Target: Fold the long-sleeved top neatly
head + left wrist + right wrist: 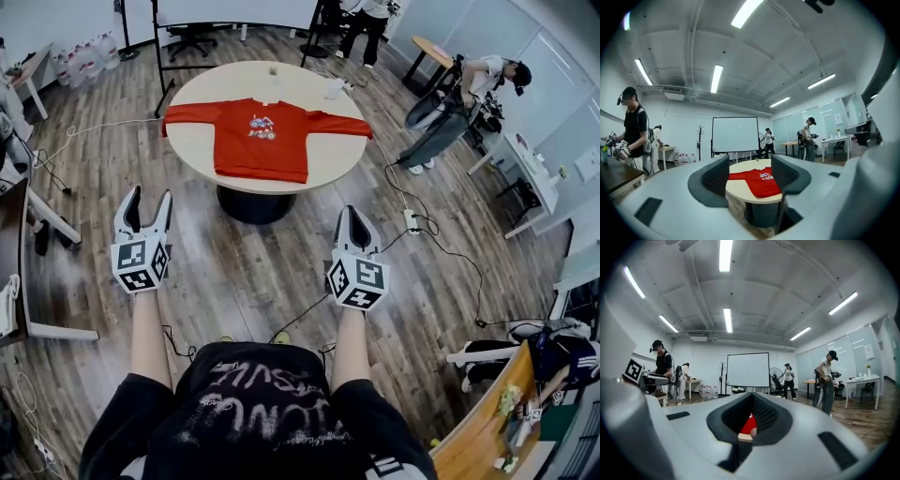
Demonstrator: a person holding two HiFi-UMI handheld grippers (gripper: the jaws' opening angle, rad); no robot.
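- Red long-sleeved top (262,141) lies flat on the round table (281,80), front print up, both sleeves spread out to the sides, unfolded
- We see the sleeve ends reaching the table's left and right edges, and the hem lies at the edge nearest us
- Small white item (334,89) sits on the table just past the right shoulder of the top; we can't tell what it is
- Left gripper (150,195) is held out level over the wood floor (244,281), well short of the table; jaws stand wide apart with nothing between them
- In the left gripper view the table and top show far off through the gap between the jaws, not touched
- Right gripper (351,214) is also level over the floor and well short of the table; jaws are closed together and empty
- In the right gripper view we get only a sliver of the red top (749,425) past the closed jaws
- The two grippers are side by side, well apart from each other
- Background: whiteboard (735,134) on a stand beyond the table, a seated person (459,103) off to the right, cables (441,253) on the floor
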